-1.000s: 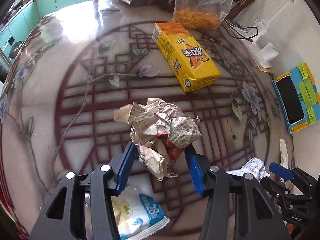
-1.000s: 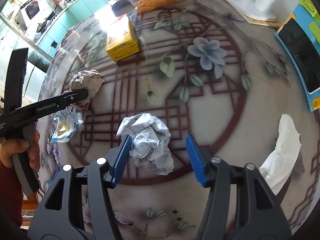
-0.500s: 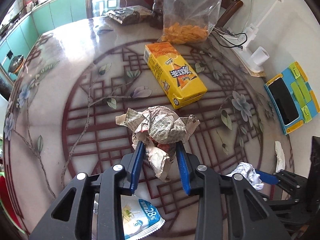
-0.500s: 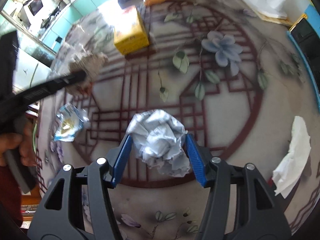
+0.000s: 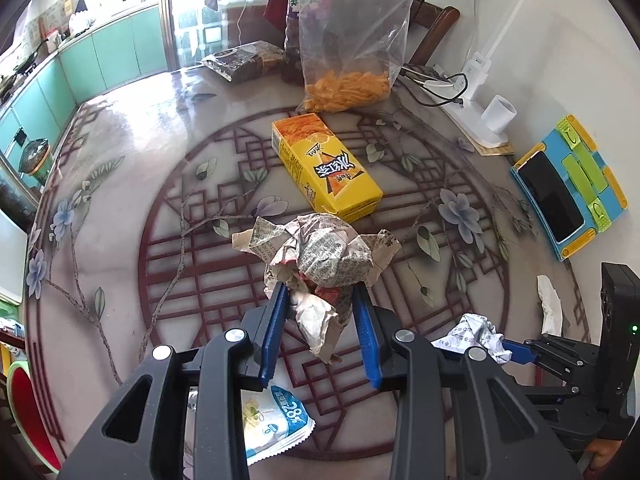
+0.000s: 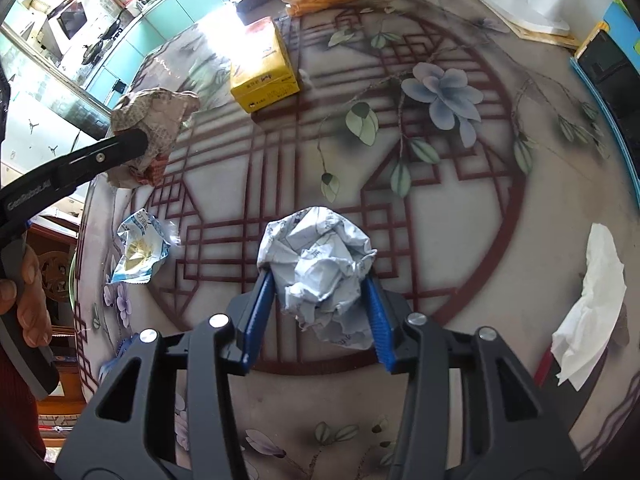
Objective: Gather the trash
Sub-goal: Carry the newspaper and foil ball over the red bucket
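My left gripper (image 5: 319, 292) is shut on a crumpled newspaper ball (image 5: 320, 252) and holds it above the patterned table (image 5: 120, 160). The right wrist view shows that ball (image 6: 156, 116) at upper left, off the tabletop. My right gripper (image 6: 318, 280) points down at a crumpled white paper ball (image 6: 316, 256) resting on the table. Its jaws are closing, and both blue pads touch the ball's sides. A blue-and-white snack wrapper (image 5: 276, 420) lies flat under the left gripper. A white tissue (image 6: 592, 304) lies near the table's right edge.
A yellow carton (image 5: 324, 168) lies mid-table, with a clear bag of orange snacks (image 5: 348, 84) behind it. A phone in a blue-and-green holder (image 5: 568, 196) and a white cup (image 5: 498, 114) stand at the right. A person's hand (image 6: 24, 304) grips the left tool.
The left jaws closed on the newspaper ball and lifted it off the table. The right jaws narrowed until their pads met the white paper ball.
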Demonstrator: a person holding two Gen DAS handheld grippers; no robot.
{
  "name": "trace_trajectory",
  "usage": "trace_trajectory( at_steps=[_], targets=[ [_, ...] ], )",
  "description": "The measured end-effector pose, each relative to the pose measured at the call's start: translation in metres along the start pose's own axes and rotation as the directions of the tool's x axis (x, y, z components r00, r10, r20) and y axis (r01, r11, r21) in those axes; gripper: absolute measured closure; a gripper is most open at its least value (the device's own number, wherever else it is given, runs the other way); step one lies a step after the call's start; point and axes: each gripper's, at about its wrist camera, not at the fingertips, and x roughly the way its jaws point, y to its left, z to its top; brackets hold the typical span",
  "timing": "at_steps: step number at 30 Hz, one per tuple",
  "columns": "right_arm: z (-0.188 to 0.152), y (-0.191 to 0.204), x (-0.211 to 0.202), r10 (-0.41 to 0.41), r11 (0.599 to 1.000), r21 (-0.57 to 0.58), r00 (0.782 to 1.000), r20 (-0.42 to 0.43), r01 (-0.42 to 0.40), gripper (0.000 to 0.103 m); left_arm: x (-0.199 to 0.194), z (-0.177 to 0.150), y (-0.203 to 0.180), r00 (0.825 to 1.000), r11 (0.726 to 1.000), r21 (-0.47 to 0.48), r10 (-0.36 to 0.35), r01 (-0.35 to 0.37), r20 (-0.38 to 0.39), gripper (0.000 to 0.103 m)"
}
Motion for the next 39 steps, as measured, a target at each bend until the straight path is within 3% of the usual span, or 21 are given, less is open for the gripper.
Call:
trace_trajectory(
  at_steps=[5,8,13,16,18,21,28,39],
  targets=[
    [-0.001,-0.009,-0.001,0.022,0.998,0.066,1.000,-0.004,-0.022,0.053,-0.014,-0.008,-0.004,1.000,1.000,-0.006,-0.005,0.005,0.019,0.071],
    [0.004,-0.008,-0.005,0.023,0.997,0.077,1.000,0.015,-0.024,0.042,-0.022,-0.016,-0.002,1.000,1.000,-0.021,-0.010,0.011,0.023,0.071],
    [0.007,0.000,-0.009,0.020,0.999,0.049,0.999,0.028,-0.022,0.042,-0.038,-0.037,0.001,1.000,0.999,-0.033,-0.017,0.018,0.018,0.071],
    [0.006,0.003,0.000,-0.040,0.999,0.014,0.999,0.016,0.040,0.046,-0.050,-0.051,0.004,0.999,0.999,-0.047,-0.013,0.014,0.030,0.071],
    [0.005,0.001,0.002,-0.011,0.999,0.044,1.000,0.018,0.011,0.054,-0.058,-0.059,0.010,0.999,0.997,-0.070,-0.016,0.018,0.040,0.071],
    [0.004,0.009,-0.010,-0.006,0.999,0.035,0.999,0.047,0.004,0.056,-0.073,-0.071,0.023,0.998,0.995,-0.096,-0.003,0.009,0.064,0.071],
    [-0.001,0.051,-0.051,0.039,0.999,-0.028,0.990,0.138,-0.036,0.056,-0.099,-0.096,0.067,0.995,0.983,-0.182,0.031,-0.015,0.090,0.071],
    [-0.010,0.155,-0.064,0.119,0.981,-0.173,0.981,0.156,-0.091,0.055,-0.145,-0.133,0.146,0.986,0.961,-0.270,0.104,-0.066,0.127,0.071]
  ],
)
